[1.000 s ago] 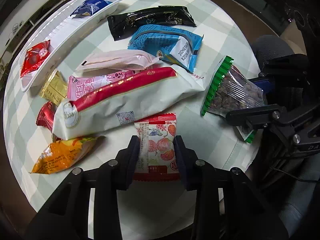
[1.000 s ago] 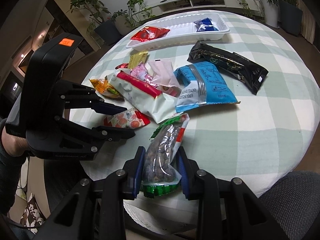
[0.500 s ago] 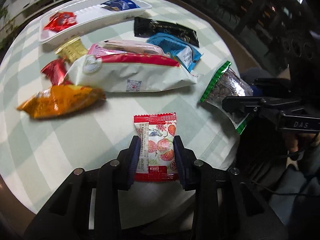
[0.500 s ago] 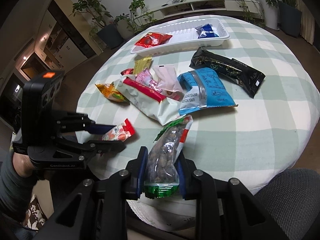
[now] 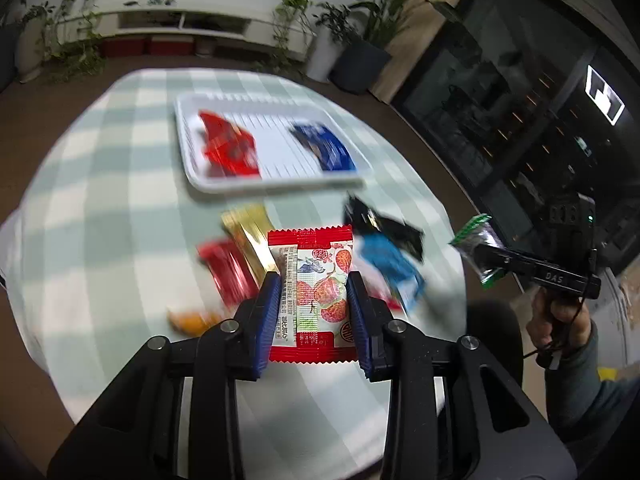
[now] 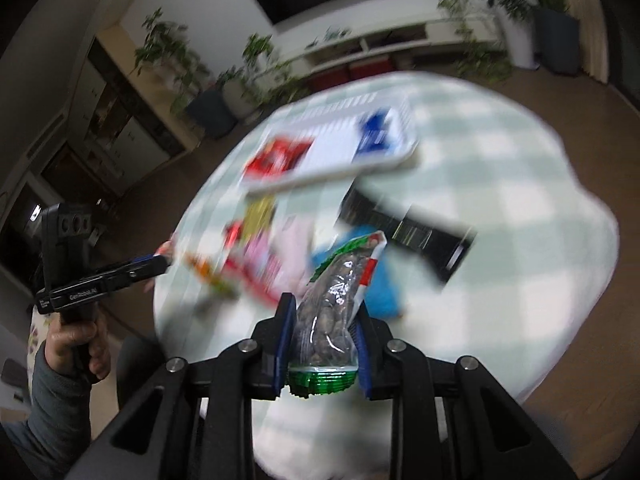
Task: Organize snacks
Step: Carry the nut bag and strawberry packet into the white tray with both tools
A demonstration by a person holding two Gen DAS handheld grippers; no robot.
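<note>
My left gripper (image 5: 313, 284) is shut on a red-and-white strawberry candy packet (image 5: 314, 292) and holds it up above the near side of the table. My right gripper (image 6: 326, 312) is shut on a clear nut bag with green ends (image 6: 332, 320), also lifted off the table; it shows in the left wrist view (image 5: 478, 248) at the right. The white tray (image 5: 192, 168) at the far side holds a red packet (image 5: 228, 146) and a blue packet (image 5: 326, 148). Both views are motion-blurred.
On the round green-checked table (image 5: 100, 200) lie a gold packet (image 5: 248, 232), a red packet (image 5: 226, 268), an orange packet (image 5: 188, 320), a black packet (image 5: 384, 228) and a blue bag (image 5: 390, 260). Potted plants and a low white cabinet stand behind.
Both grippers have risen and tilted up with their packets, so the tray and room now show. The left gripper has drawn back from the snack pile.
</note>
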